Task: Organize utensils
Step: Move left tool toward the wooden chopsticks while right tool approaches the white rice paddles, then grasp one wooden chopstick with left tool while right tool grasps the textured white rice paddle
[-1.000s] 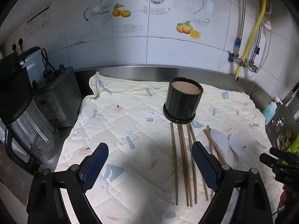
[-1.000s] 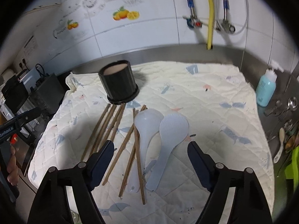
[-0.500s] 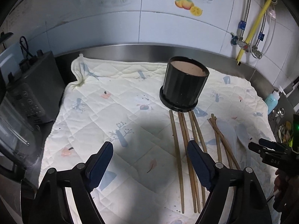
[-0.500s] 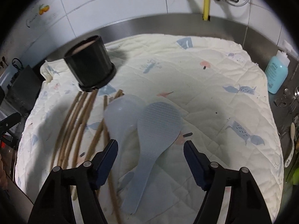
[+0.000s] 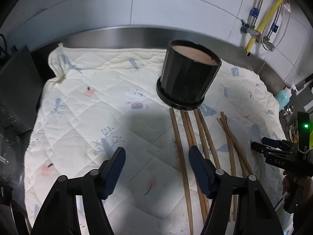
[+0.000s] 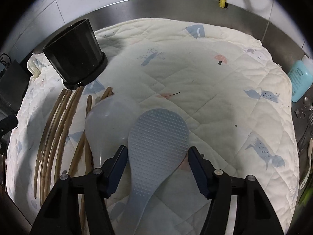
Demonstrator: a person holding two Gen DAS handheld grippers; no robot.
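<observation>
while both tools narrow, the right tool [image 6: 156, 156] straddles the dotted rice paddle [image 6: 158, 137], unpinched.

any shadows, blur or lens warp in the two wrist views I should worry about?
Left wrist view: a dark shadow on the white quilted cloth ahead of the left gripper; the brown wooden chopsticks curve from fisheye warp; black vignette in the corners. Right wrist view: the pale blue dimpled rice paddle is sharp, the black ribbed holder leans outward, and soft shadow falls mid-cloth.

A steel counter [image 5: 244, 56] carries a quilted mat [image 5: 101, 105]; on the mat lie chopsticks [image 5: 182, 156], two paddles [image 6: 158, 137] and a holder [image 5: 187, 78].
</observation>
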